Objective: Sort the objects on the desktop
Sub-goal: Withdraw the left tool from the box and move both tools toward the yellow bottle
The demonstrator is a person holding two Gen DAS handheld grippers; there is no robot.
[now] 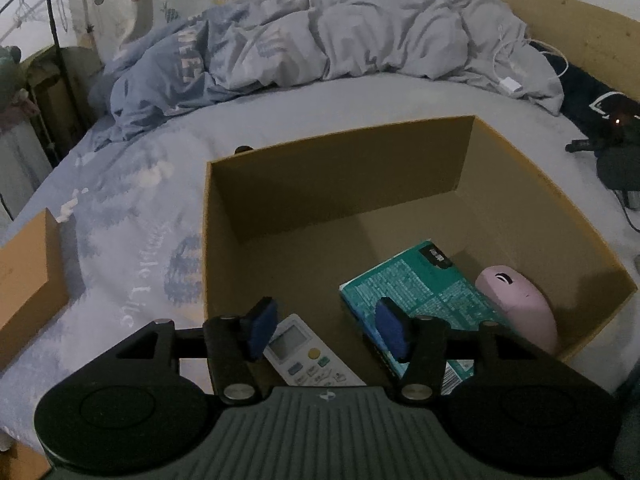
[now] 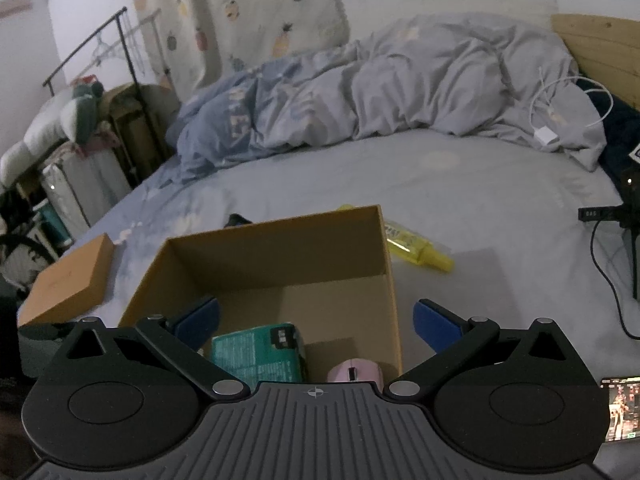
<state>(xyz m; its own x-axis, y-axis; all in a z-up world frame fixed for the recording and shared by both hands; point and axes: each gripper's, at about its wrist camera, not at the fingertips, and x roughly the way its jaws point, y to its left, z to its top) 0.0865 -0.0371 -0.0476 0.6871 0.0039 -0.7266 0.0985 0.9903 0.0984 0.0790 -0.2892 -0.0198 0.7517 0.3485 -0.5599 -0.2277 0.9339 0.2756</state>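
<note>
Between the parted, empty fingers of the left gripper (image 1: 325,330) lies the white remote (image 1: 310,354), already inside the cardboard box (image 1: 344,172) beside the teal carton (image 1: 416,300) and pink mouse (image 1: 518,304). Ahead and right of the wide-open, empty right gripper (image 2: 316,320), the yellow bottle (image 2: 418,246) lies outside the box. Being round, it may roll from a careless pinch.

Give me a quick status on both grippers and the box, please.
Left gripper open over remote in cardboard box. Right gripper open, empty. Teal carton, pink mouse boxed; yellow bottle still out.

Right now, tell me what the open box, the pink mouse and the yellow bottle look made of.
Open box: brown cardboard, matte, with thin flat walls. Pink mouse: probably plastic, a smooth, softly sheened shell. Yellow bottle: likely translucent plastic; light seems to pass through its body.
</note>
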